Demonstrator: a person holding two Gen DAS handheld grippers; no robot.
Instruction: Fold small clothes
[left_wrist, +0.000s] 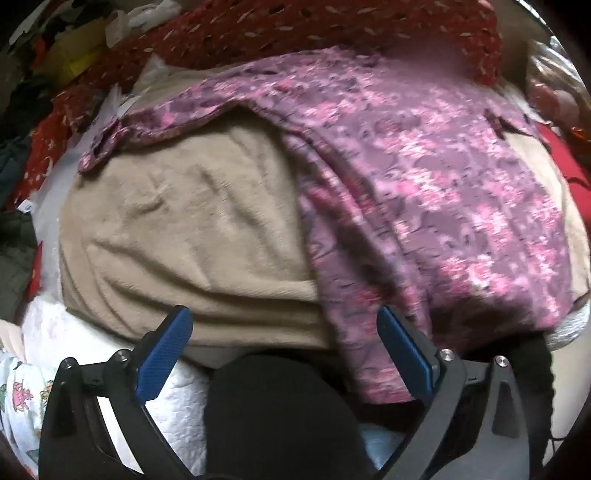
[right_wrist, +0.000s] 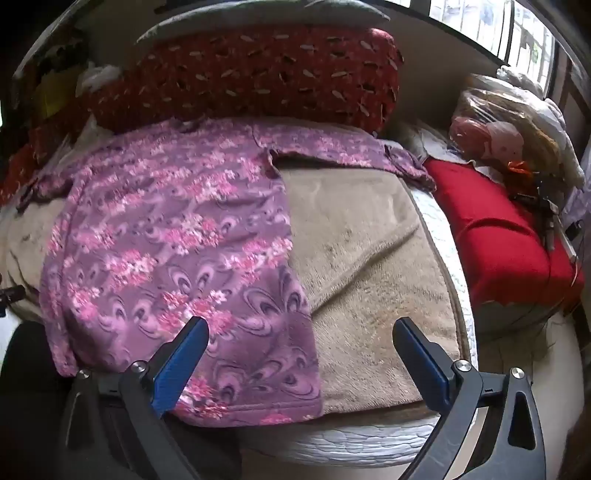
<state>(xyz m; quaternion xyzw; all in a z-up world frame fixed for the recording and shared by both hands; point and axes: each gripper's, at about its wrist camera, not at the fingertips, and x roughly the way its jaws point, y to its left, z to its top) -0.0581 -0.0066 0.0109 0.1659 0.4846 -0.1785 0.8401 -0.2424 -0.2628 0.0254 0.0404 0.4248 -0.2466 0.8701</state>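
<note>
A purple and pink floral top (left_wrist: 424, 177) lies spread flat on a beige fleece blanket (left_wrist: 192, 221), sleeves out to both sides. In the right wrist view the top (right_wrist: 166, 240) covers the left half of the blanket (right_wrist: 369, 258). My left gripper (left_wrist: 284, 332) is open and empty, hovering at the near edge over the top's left hem corner. My right gripper (right_wrist: 301, 343) is open and empty, just above the top's right hem corner near the front edge.
A dark red patterned pillow (right_wrist: 258, 74) lies behind the top. A red cloth (right_wrist: 498, 236) and bagged items (right_wrist: 491, 136) sit to the right. A white quilted mattress edge (right_wrist: 351, 439) runs along the front. A dark garment (left_wrist: 280, 406) lies below the left gripper.
</note>
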